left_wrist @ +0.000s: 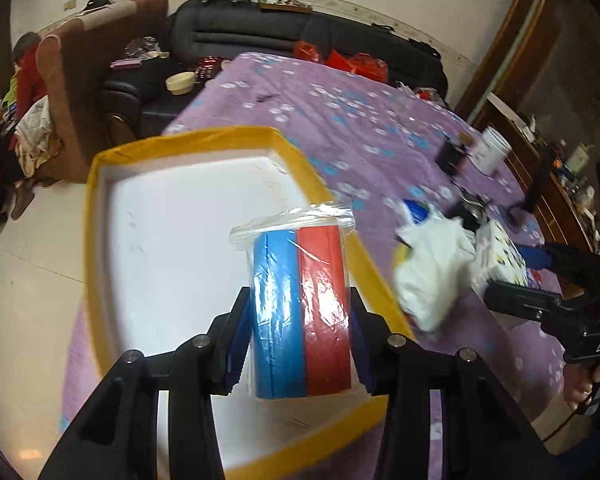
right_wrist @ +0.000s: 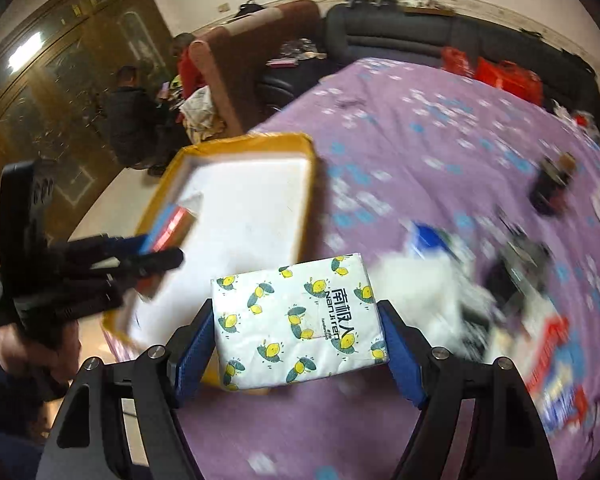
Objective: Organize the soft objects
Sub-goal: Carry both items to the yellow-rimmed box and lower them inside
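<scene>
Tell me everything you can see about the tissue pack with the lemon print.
The tissue pack is a soft, rectangular block in white plastic wrap printed with yellow lemons, green leaves and dark lettering. It lies flat and slightly skewed between the blue pads of the right gripper, which is closed on its two short sides, holding it above the purple cloth, beside the yellow-rimmed tray.
</scene>
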Demonstrator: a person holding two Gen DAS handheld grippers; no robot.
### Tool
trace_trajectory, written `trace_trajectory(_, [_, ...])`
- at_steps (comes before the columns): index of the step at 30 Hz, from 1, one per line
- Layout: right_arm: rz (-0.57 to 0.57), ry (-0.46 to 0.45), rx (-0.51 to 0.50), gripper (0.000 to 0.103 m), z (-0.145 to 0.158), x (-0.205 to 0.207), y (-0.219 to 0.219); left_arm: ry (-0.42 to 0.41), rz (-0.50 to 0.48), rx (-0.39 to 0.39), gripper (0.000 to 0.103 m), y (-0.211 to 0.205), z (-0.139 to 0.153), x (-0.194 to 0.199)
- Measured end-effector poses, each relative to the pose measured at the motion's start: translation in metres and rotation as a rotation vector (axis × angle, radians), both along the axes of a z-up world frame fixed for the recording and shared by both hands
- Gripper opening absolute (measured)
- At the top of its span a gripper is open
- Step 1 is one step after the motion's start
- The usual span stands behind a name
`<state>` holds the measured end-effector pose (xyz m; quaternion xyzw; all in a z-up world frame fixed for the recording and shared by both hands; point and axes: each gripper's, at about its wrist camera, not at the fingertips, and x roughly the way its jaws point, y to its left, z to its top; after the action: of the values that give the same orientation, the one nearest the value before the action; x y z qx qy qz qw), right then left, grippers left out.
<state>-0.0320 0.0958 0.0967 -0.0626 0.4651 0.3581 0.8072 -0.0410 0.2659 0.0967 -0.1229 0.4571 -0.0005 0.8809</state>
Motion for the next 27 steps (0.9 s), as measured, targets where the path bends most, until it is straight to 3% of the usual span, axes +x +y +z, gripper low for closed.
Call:
trace_trajectory(7, [-0.021, 0.097, 0.01, 0.082, -0.017, 0.057, 0.083, 0.02, 0.052, -0.039, 0.043, 0.048, -0.01, 0.031])
trace_trajectory(13, [-0.045, 0.148, -0.015, 0.082, -0.047, 0.098, 0.132, 0.073, 0.099, -0.043, 0.043, 0.068, -0.037, 0.057])
trace_trajectory(18, [-0.076, 0.207, -0.017, 0.082, -0.071, 0.121, 0.154, 0.111, 0.131, -0.055, 0.043, 0.078, -0.059, 0.066])
trace_trajectory(27, [-0.076, 0.188, -0.011, 0.084, -0.078, 0.135, 0.165, 0.116, 0.149, -0.056, 0.047, 0.081, -0.066, 0.07])
